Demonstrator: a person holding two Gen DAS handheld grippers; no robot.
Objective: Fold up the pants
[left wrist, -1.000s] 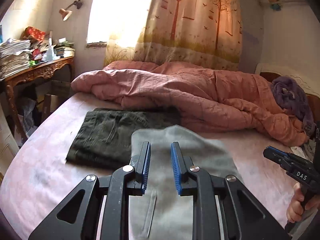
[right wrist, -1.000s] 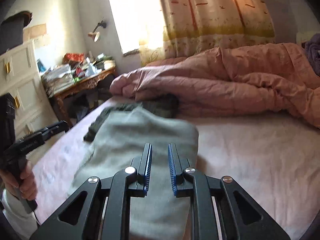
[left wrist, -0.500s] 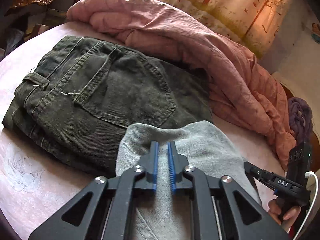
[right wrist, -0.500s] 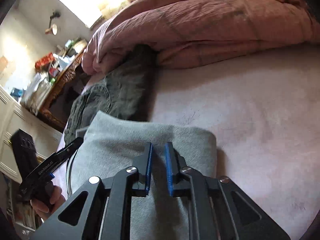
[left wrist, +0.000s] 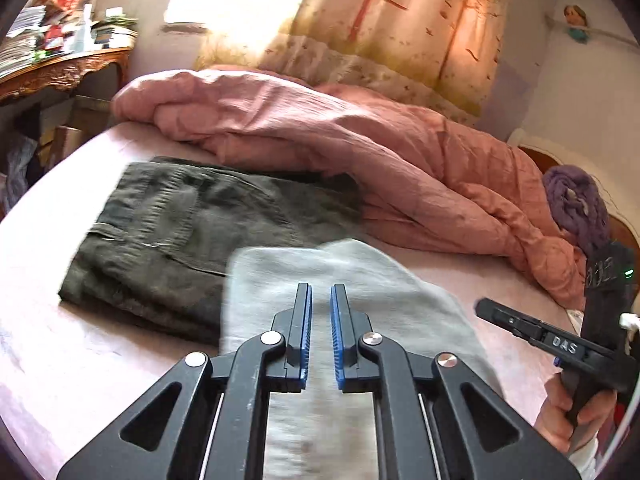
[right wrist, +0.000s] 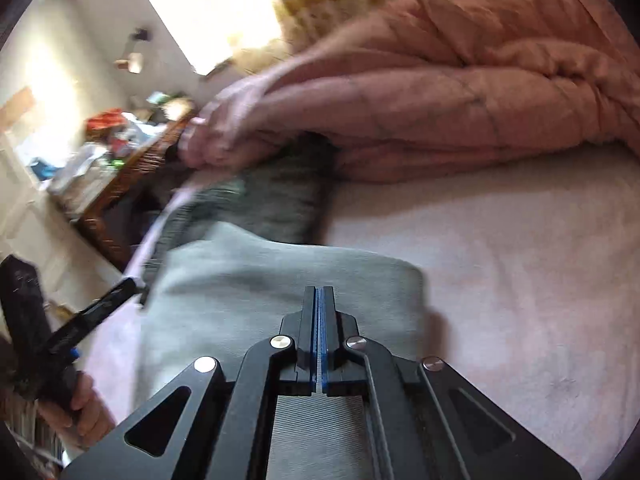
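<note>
Two claws over grey pants (left wrist: 340, 280): left claw (left wrist: 320, 312) apart, right claw (right wrist: 319, 320) together, empty.

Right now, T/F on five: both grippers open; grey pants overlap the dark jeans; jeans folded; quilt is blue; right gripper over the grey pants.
1. Both grippers are open. False: the left gripper shows a gap, the right gripper is shut with pads together.
2. The grey pants overlap the dark jeans. True.
3. The jeans lie folded on the bed. True.
4. The quilt is blue. False: it is pink.
5. The right gripper is over the grey pants. True; whether it pinches cloth cannot be told.
</note>
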